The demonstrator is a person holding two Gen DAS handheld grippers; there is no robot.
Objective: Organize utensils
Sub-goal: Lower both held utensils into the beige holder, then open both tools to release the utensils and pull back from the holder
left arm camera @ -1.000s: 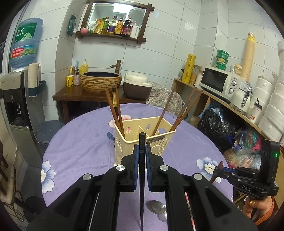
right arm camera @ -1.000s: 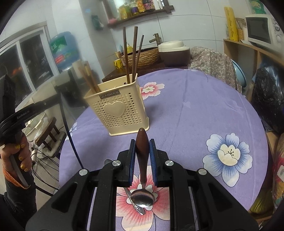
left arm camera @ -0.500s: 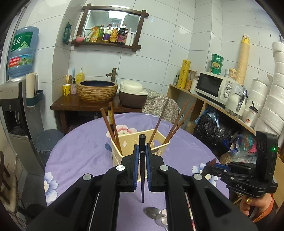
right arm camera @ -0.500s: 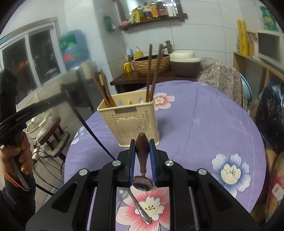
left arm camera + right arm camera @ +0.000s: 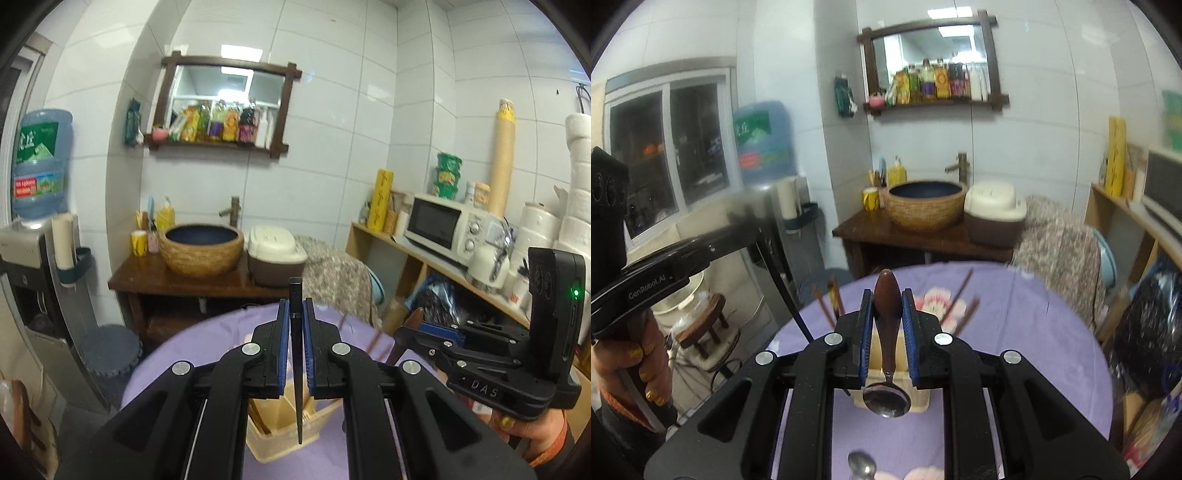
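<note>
Since a second ago, both grippers rose above the basket (image 5: 280,439): left gripper (image 5: 296,314) clamps a chopstick (image 5: 296,369), right gripper (image 5: 887,302) a spoon (image 5: 886,400).

The left gripper (image 5: 295,310) is hiding most of the utensil holder (image 5: 275,439); the bottom edge is cropping a spare spoon (image 5: 862,466).

- A wood-framed mirror (image 5: 229,92) hung on the white tiled wall, with a row of bottles (image 5: 221,123) on its shelf
- A woven basin (image 5: 202,249) with a dark blue inside sat on a dark wooden stand (image 5: 177,284), under a faucet (image 5: 232,210)
- A cream and brown rice cooker (image 5: 275,258) stood just beside the basin
- A blue water jug (image 5: 38,166) topped a dispenser at the left
- A white microwave (image 5: 441,229) rested on a wooden shelf at the right
- A purple floral tablecloth (image 5: 1015,325) covered the round table
</note>
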